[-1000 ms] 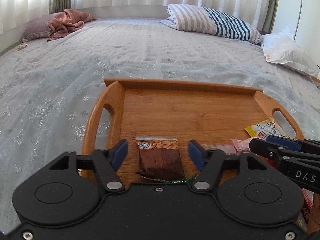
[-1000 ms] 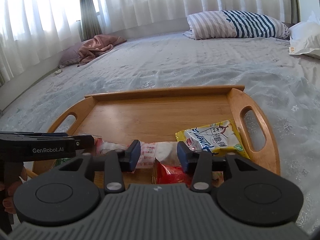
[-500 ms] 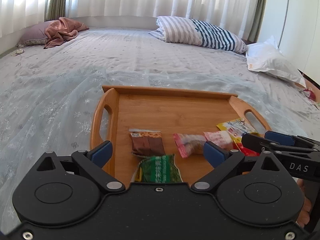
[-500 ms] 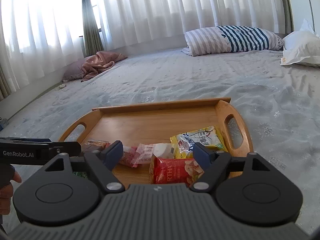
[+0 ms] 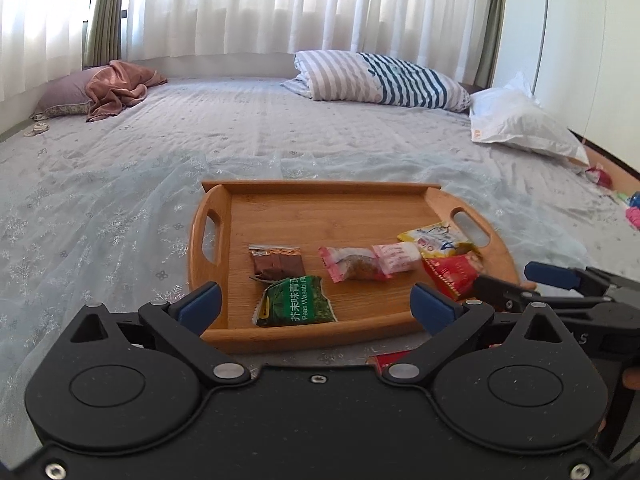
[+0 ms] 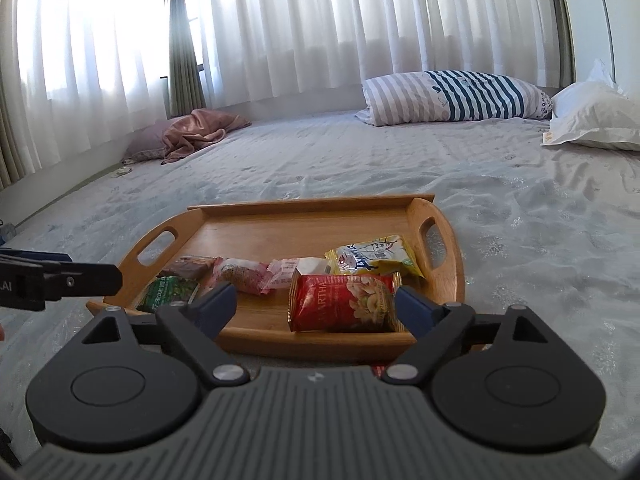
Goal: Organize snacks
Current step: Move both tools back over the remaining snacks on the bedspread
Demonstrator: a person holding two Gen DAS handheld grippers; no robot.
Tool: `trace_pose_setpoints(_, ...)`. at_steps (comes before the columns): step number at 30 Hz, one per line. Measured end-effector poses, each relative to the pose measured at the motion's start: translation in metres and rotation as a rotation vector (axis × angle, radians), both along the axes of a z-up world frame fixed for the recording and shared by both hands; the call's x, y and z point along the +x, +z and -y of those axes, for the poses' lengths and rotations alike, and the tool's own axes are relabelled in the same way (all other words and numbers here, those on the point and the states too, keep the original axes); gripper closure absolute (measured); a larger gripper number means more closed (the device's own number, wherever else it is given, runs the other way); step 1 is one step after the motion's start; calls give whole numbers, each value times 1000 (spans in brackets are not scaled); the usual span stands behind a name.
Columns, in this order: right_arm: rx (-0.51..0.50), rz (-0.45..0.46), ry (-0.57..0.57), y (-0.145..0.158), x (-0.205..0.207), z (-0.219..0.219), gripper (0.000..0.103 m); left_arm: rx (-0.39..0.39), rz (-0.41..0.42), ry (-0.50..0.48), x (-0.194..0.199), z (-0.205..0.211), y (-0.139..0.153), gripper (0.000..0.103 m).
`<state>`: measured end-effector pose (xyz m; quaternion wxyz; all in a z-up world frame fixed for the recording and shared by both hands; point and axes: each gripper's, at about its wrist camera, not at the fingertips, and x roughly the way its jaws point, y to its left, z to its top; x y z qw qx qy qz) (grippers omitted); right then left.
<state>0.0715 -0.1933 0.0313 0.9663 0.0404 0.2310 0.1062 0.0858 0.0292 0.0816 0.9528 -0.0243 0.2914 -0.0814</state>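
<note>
Pale bedspread [image 5: 120, 184] carries the wooden tray [image 5: 332, 200], from which both grippers have drawn back since a second ago, jaws now spread wide and empty. Left gripper [image 5: 316, 304] sits just short of the green pea packet [image 5: 294, 302]; right gripper [image 6: 316, 300] faces the red packet [image 6: 344, 302]. Brown [image 5: 276, 264], pink [image 5: 352, 266] and yellow [image 5: 438, 238] packets also lie inside.

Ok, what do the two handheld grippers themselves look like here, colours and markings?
The left gripper is speckled matte black with round hubs, silver pivot screws and blue finger pads. The right gripper has the same black linkage and blue pads, but a ribbed grey body. White lettering on their sides is mostly cut off.
</note>
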Motion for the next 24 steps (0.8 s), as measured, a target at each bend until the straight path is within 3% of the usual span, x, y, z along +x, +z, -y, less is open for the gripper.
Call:
trace_pose_setpoints(11, -3, 10, -7, -6, -29, 8, 2, -16, 18, 5, -42, -1, 11, 1)
trace_pose_setpoints(24, 15, -36, -32, -27, -60, 11, 1, -31, -71, 56, -61, -4, -22, 1)
